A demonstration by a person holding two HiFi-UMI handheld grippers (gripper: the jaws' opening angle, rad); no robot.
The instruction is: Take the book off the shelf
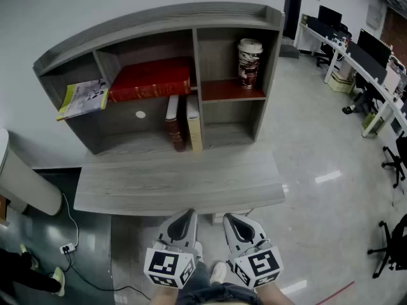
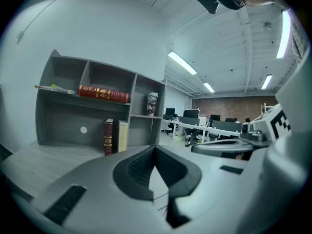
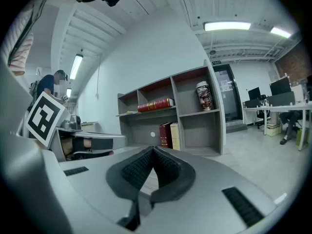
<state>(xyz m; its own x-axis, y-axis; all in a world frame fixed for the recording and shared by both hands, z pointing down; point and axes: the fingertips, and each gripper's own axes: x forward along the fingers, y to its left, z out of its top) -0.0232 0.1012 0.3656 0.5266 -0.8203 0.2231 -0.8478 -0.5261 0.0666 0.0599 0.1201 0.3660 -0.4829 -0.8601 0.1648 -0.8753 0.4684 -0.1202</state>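
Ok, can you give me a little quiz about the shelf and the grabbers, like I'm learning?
1. True or false: the left gripper and the right gripper are both shut with nothing in them.
2. What stands in the top right part of the shelf? A) a cup B) a ball C) a lamp
3. How many books stand upright below the red book that lies flat?

Key: 1 true; 2 A; 3 two.
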